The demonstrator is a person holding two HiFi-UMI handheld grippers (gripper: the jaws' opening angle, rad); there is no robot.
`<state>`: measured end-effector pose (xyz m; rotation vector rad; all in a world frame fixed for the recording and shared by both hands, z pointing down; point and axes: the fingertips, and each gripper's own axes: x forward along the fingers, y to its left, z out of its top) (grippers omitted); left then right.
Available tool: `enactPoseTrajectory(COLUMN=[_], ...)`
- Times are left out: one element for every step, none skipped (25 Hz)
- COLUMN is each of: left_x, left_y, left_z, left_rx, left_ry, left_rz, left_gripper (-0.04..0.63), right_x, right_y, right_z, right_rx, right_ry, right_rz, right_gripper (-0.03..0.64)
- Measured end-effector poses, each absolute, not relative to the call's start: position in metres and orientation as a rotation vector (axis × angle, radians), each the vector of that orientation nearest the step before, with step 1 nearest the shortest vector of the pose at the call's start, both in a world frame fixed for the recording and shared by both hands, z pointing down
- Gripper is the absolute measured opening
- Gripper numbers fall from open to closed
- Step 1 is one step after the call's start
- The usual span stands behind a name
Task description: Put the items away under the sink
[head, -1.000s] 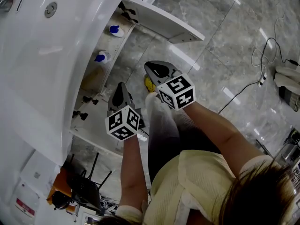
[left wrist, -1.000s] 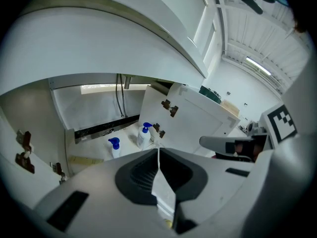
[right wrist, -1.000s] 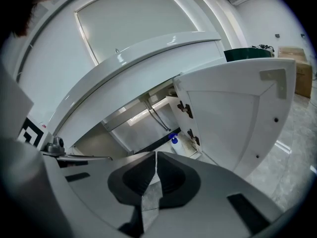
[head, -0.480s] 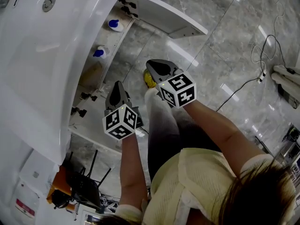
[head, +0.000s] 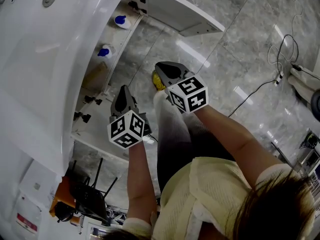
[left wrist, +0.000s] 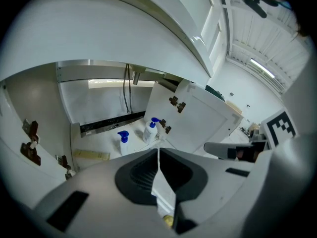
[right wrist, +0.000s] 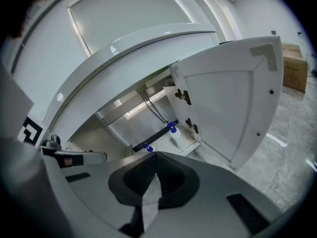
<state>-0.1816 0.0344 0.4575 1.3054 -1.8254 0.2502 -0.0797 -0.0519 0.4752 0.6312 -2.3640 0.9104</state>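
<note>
The white sink [head: 50,69] bulges over the open cabinet [left wrist: 99,142], whose mouth lies ahead of and below both claws, at the left in the head view. Its two doors stand swung out: the far door [head: 175,14] juts across the floor beyond the right hand, and the near door [head: 97,143] shows edge-on just beneath the left. The left gripper [left wrist: 159,149] has its jaws pressed together with nothing between them; the right gripper [right wrist: 156,153] is likewise closed to a seam and empty. Neither claw carries anything, so what belongs under the sink looks to be in place already. On the cabinet floor the nearer bottle [left wrist: 123,142] and the farther bottle [left wrist: 150,130], both blue-capped, stand upright, near each other but apart. They sit in a row across the cabinet's width toward the far door's hinges, with a flat tan piece [left wrist: 91,155] lying further along that row on the near door's side. The left gripper is the closer to the opening and to the near door; the right hangs further out over the floor, closer to the far door. If shutting the cabinet comes next — a guess only — each door falls to the hand on its own side.
</note>
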Motion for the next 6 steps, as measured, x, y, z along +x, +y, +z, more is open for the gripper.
enactPoseTrajectory(left_x=[-0.1819, -0.1824, -0.1828, -0.1832, -0.1835, -0.1838], left_y=[0.0354, 0.0360, 0.0363, 0.0364, 0.0364, 0.0363], left_z=[0.4585, 0.4596, 0.4606, 0.4616, 0.4624, 0.4632], left_rx=[1.307, 1.308, 1.309, 1.311, 1.312, 1.314], left_ry=[-1.822, -1.818, -1.815, -1.812, -1.809, -1.806], left_rz=[0.250, 0.249, 0.248, 0.246, 0.243, 0.240], left_gripper=[0.046, 0.046, 0.046, 0.046, 0.046, 0.046], right_x=[-0.0801, -0.0806, -0.0811, -0.0817, -0.0822, -0.0827], right_y=[-0.0514, -0.0513, -0.0517, -0.0521, -0.0525, -0.0529], right_z=[0.4757, 0.4762, 0.4766, 0.4771, 0.4776, 0.4780], right_rx=[0.633, 0.635, 0.638, 0.641, 0.643, 0.645], right_ry=[-2.364, -2.364, -2.364, -2.364, -2.364, -2.365], right_rz=[0.908, 0.906, 0.903, 0.901, 0.899, 0.897], right_gripper=[0.026, 0.026, 0.026, 0.026, 0.026, 0.026])
